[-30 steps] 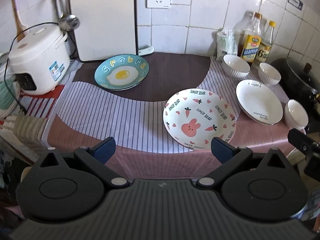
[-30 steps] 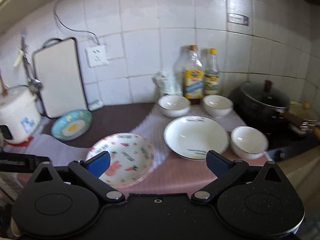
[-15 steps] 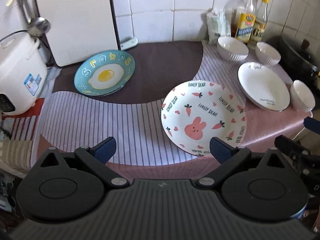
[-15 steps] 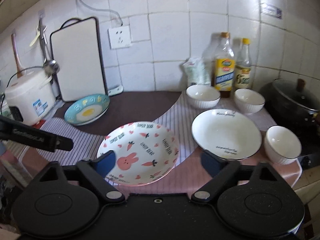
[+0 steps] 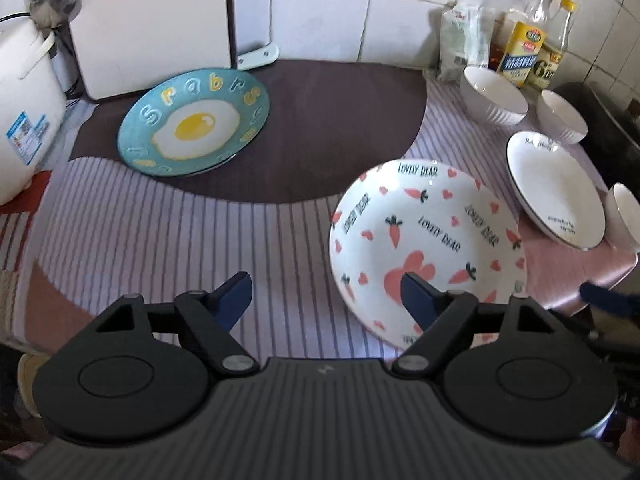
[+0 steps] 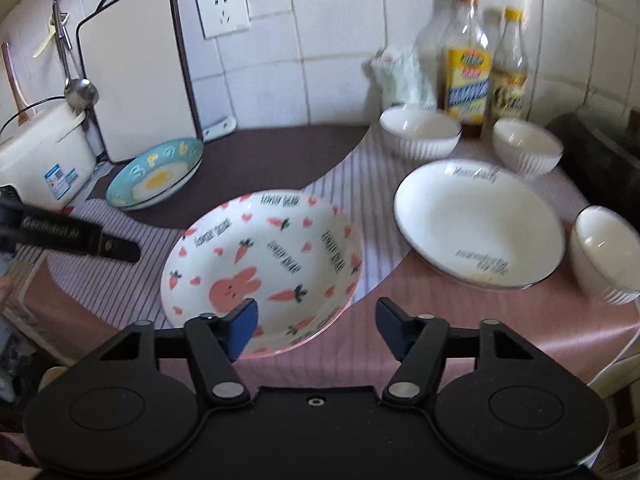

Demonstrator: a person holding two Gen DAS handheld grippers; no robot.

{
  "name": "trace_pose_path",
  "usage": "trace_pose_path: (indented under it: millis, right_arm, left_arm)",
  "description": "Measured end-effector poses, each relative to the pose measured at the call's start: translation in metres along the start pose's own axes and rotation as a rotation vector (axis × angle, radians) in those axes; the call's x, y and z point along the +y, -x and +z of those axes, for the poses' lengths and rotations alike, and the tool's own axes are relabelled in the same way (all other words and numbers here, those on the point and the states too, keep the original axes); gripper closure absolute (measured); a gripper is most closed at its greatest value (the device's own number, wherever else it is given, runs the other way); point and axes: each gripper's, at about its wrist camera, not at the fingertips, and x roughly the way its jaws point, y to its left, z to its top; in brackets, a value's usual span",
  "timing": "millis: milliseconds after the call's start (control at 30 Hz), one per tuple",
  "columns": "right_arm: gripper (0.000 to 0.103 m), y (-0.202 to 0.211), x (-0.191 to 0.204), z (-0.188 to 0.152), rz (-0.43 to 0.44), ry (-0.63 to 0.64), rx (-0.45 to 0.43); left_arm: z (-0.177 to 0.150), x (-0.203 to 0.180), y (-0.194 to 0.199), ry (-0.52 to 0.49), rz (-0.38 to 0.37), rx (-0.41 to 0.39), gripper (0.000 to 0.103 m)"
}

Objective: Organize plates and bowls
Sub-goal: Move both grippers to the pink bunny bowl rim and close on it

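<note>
both grippers dropped nearer rabbit bowl (image 6: 264,264); jaws closing, empty, straddling its near rim.

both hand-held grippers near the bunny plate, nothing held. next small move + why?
Probably ease the right hand-held gripper forward and down onto the near rim of the bunny plate. Its jaws are closing with only tablecloth between them, and one blue finger already overlaps that rim in the right wrist view. The left hand-held gripper, also closing on nothing, sits mostly beside the plate.
</note>
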Motion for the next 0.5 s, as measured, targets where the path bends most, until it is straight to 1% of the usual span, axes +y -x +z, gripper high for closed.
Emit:
trace_pose_path:
  millis: [100,133,200,233,267,333,367,400,433,467,500]
  right_arm:
    - [0.035,-0.014,-0.004,-0.003,0.025,-0.016,0.009]
    - [0.037,-0.020,-0.006,-0.004,0.023,-0.025,0.018]
    - [0.044,-0.027,-0.008,-0.004,0.017,-0.040,0.029]
    - [0.050,-0.032,-0.011,-0.005,0.016,-0.056,0.040]
    - [0.053,-0.043,-0.015,-0.006,0.024,-0.080,0.046]
    - [0.057,-0.050,-0.019,-0.008,0.006,-0.097,0.037]
    - [0.059,-0.053,-0.021,-0.009,-0.011,-0.101,0.035]
    - [0.060,-0.056,-0.022,-0.010,-0.021,-0.102,0.040]
    - [0.065,-0.058,-0.023,-0.010,-0.019,-0.102,0.040]
    - [0.069,-0.059,-0.025,-0.010,-0.008,-0.106,0.037]
    - [0.070,-0.059,-0.025,-0.010,-0.008,-0.106,0.037]
  left_arm:
    - [0.001,-0.002,-0.010,-0.034,-0.030,-0.014,0.022]
    - [0.001,-0.003,-0.016,-0.048,-0.034,-0.014,0.022]
    - [0.001,-0.004,-0.028,-0.049,-0.023,0.002,0.022]
    - [0.001,-0.004,-0.033,-0.047,-0.024,0.011,0.023]
    - [0.001,-0.004,-0.038,-0.046,-0.030,0.017,0.025]
    - [0.001,-0.003,-0.049,-0.052,-0.030,0.031,0.035]
    - [0.002,-0.003,-0.055,-0.062,-0.024,0.044,0.038]
    - [0.002,-0.002,-0.060,-0.068,-0.019,0.057,0.043]
    - [0.003,0.000,-0.064,-0.064,-0.025,0.063,0.048]
    - [0.004,0.002,-0.068,-0.056,-0.040,0.071,0.052]
    - [0.005,0.004,-0.070,-0.047,-0.055,0.079,0.057]
